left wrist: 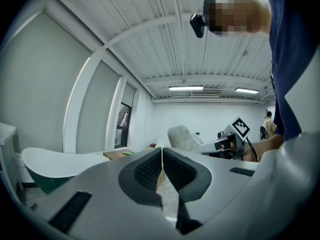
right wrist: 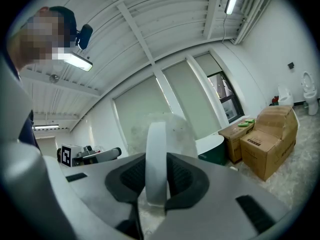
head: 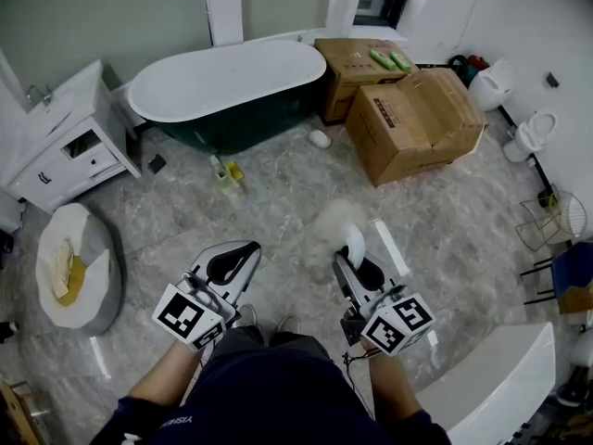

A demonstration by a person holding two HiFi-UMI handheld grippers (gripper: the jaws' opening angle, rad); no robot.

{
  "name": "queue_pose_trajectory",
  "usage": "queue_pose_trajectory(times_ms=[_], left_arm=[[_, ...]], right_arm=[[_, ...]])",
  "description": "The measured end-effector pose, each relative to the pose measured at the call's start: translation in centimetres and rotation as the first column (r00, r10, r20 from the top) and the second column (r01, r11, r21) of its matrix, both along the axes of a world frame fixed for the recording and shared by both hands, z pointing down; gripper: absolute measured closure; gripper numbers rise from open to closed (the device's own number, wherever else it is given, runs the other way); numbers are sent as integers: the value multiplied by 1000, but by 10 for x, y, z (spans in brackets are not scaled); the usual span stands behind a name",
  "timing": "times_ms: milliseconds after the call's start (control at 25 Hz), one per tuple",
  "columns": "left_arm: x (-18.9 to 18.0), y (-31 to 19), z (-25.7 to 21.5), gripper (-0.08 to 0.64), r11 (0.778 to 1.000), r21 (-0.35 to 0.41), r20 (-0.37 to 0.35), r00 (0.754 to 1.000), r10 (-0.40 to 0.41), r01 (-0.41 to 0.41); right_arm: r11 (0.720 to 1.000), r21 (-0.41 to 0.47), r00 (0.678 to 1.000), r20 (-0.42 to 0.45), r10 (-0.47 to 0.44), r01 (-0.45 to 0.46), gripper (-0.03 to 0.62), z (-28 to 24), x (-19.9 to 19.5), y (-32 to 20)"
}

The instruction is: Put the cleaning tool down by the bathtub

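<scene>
Floor (head: 278, 202) of grey marbled tile carries everything in front of you. At its left edge stands a white vanity cabinet (head: 69, 156), and nearer to you, along the same edge, lies a round white cushion (head: 93, 281) with a yellow cloth on it.

Your left hand-held gripper (head: 243, 250), seen from its own camera (left wrist: 162, 156), has its dark ribbed pads pressed together with nothing between them.

At the floor's far edge, against the wall, sits the oval bathtub (head: 227, 86), white inside and dark green outside. A small yellow-green bottle (head: 225, 172) stands on the floor just in front of it.

Your right hand-held gripper (head: 357, 250) is clamped on the cleaning tool (head: 338, 219), a flat white handle with a pale fluffy head. In the right gripper view the handle stands upright between the pads (right wrist: 156, 159), both of which press on its sides, and the fluffy head rises beyond the jaws. The tool is up in your grip above the middle of the floor, well apart from the bathtub.

Right of the bathtub, two brown cardboard boxes (head: 417, 123) stand touching each other. The rear one carries two green items (head: 389, 60) on top. A white toilet (head: 533, 135) stands at the floor's right edge.
</scene>
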State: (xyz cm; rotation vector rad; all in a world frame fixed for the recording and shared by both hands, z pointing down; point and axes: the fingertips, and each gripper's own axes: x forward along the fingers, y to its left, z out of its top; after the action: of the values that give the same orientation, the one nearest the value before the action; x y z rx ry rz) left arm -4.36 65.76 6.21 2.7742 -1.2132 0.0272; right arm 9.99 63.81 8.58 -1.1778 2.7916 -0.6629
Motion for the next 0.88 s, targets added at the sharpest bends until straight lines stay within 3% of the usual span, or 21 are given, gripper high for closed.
queue_pose_trajectory(times_ms=[480, 880], left_arm=[[38, -21, 4, 525, 1000, 4, 13, 1000, 3, -3], [45, -67, 13, 525, 1000, -1, 10, 1000, 0, 0]], right_arm=[[1000, 7, 1000, -3, -9, 9, 506, 4, 38, -23], [1000, 0, 1000, -7, -22, 22, 506, 13, 43, -68]])
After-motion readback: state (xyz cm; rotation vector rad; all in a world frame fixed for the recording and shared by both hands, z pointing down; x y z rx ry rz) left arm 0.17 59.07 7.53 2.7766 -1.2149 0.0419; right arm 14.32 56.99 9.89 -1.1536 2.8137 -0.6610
